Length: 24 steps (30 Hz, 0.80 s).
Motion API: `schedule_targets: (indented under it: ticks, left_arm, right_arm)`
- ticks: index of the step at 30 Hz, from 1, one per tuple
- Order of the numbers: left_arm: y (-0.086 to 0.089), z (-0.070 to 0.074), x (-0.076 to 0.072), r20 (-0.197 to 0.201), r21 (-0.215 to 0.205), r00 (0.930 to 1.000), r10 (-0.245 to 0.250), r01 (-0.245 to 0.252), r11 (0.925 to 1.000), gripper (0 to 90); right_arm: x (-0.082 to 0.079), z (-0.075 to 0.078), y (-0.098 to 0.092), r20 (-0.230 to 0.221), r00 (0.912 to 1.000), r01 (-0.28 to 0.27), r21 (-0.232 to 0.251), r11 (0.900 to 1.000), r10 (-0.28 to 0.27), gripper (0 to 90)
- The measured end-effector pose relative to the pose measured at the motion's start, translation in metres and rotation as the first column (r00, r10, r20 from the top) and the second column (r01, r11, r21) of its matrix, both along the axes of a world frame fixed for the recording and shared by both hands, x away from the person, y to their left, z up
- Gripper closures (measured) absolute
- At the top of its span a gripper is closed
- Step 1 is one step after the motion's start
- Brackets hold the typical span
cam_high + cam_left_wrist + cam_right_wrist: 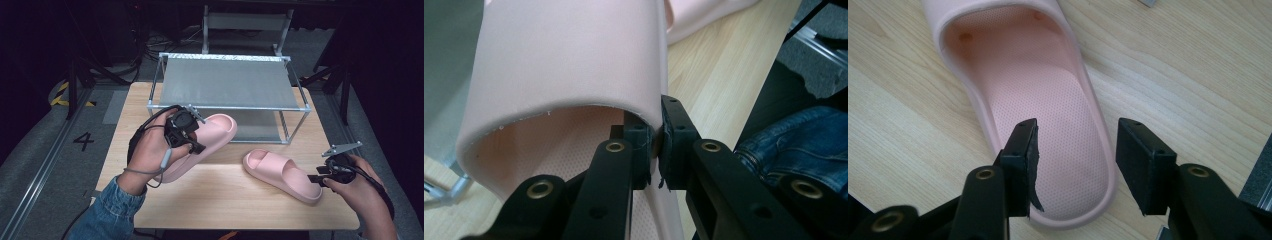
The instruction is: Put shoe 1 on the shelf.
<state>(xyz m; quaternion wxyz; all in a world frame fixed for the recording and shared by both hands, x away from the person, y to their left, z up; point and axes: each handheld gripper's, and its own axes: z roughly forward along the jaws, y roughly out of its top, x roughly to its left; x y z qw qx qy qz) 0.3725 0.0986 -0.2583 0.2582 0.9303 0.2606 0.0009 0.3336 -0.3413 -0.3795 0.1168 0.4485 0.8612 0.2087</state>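
left tongs: jaws nearly together, pinching the edge of the strap of the left slipper; in the left gripper view the thin pink wall of the slipper sits squeezed between the two pads.
left slipper: pink, in the left tongs' grip, heel end toward the person, toe end pointing at the rack; whether its sole touches the surface i cannot tell.
right tongs: jaws wide, gripping nothing; in the right gripper view they hang over the heel end of the right slipper, one jaw above the footbed, the other out past the slipper's rim.
right slipper: pink, lying flat on the surface, sole down, toe toward the middle, heel toward the right hand.
surface: light wood top, both slippers on the near half, well apart from each other.
rack: metal frame with grey shelf panels, standing at the far side of the surface, just beyond the left slipper's toe.
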Motion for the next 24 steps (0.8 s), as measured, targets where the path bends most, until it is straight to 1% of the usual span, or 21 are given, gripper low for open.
schedule_targets:
  ticks: [6, 7, 8, 10, 13, 15, 17, 21, 24]
  left_arm:
    - [-0.005, 0.018, 0.004, 0.034, -0.019, 0.9993, 0.014, -0.014, 0.9997, 84.1]
    - [-0.005, 0.020, 0.005, 0.045, -0.027, 0.9988, 0.021, -0.020, 0.9994, 84.1]
    - [-0.007, 0.023, 0.007, 0.066, -0.030, 0.9969, 0.041, -0.039, 0.9988, 84.2]
    - [-0.011, 0.027, 0.009, 0.094, -0.014, 0.9940, 0.056, -0.055, 0.9984, 84.2]
    - [-0.016, 0.033, 0.014, 0.098, -0.013, 0.9933, 0.061, -0.060, 0.9981, 84.2]
    - [-0.019, 0.036, 0.017, 0.109, -0.005, 0.9919, 0.065, -0.064, 0.9979, 84.2]
    - [-0.023, 0.039, 0.020, 0.113, -0.010, 0.9912, 0.069, -0.068, 0.9976, 84.1]
    - [-0.026, 0.046, 0.029, 0.106, -0.038, 0.9914, 0.077, -0.073, 0.9966, 84.0]
    - [-0.026, 0.050, 0.039, 0.099, -0.059, 0.9905, 0.095, -0.090, 0.9942, 84.1]
  right_arm:
    - [-0.002, 0.002, -0.002, 0.005, 1.0000, 0.005, 0.007, 1.000, -0.005, 53.2]
    - [-0.002, 0.002, -0.002, 0.008, 1.0000, 0.004, 0.007, 1.000, -0.004, 53.2]
    - [-0.002, 0.002, -0.002, 0.008, 1.0000, 0.003, 0.006, 1.000, -0.003, 53.1]
    - [-0.002, 0.003, -0.002, 0.010, 1.0000, 0.001, 0.006, 1.000, -0.001, 53.1]
    - [-0.002, 0.003, -0.001, 0.010, 0.9999, -0.003, 0.005, 1.000, 0.003, 53.2]
    - [-0.002, 0.003, -0.002, 0.009, 1.0000, -0.001, 0.006, 1.000, 0.001, 53.1]
    - [-0.002, 0.002, -0.002, 0.009, 1.0000, -0.001, 0.006, 1.000, 0.001, 52.9]
    - [-0.001, 0.002, -0.002, 0.009, 1.0000, -0.002, 0.008, 1.000, 0.002, 52.9]
    - [-0.002, 0.002, -0.003, 0.010, 0.9999, -0.004, 0.008, 1.000, 0.004, 52.9]
